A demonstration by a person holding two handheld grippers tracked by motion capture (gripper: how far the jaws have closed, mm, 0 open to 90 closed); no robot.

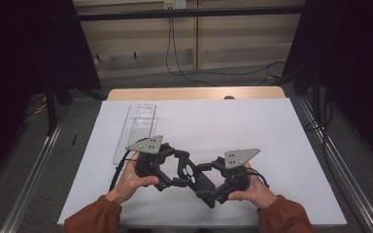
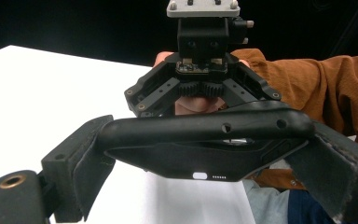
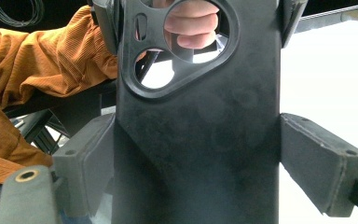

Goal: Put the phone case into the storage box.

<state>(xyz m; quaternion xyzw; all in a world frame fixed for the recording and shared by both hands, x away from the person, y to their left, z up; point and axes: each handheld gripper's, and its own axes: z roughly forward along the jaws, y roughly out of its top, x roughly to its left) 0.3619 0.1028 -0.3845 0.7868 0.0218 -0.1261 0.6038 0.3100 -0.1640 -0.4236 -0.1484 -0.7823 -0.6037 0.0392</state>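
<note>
1. We see a black phone case (image 1: 196,178) held above the white worktop (image 1: 272,141), near its front edge, between our two hands.
2. Our left gripper (image 1: 178,170) grips one end of the case. In the left gripper view its two padded jaws press on the short ends of the case (image 2: 205,140), which lies crosswise with its edge turned toward the camera.
3. Our right gripper (image 1: 209,182) clamps the other end. In the right gripper view the case (image 3: 196,130) runs upright between the jaws, and both pads sit flush against its long sides.
4. The camera cutout of the case (image 3: 186,46) is at the top of that view, and through it we can make out fingers (image 3: 191,28) of the left hand.
5. The two grippers face each other across the case, left hand (image 1: 131,179) and right hand (image 1: 252,189) wrapped around their handles, both sleeves (image 1: 92,218) orange.
6. A clear plastic tray (image 1: 136,131) lies flat on the worktop beyond the left gripper, well apart from the case, running toward the far edge.
7. The case touches neither the worktop nor the tray.
</note>
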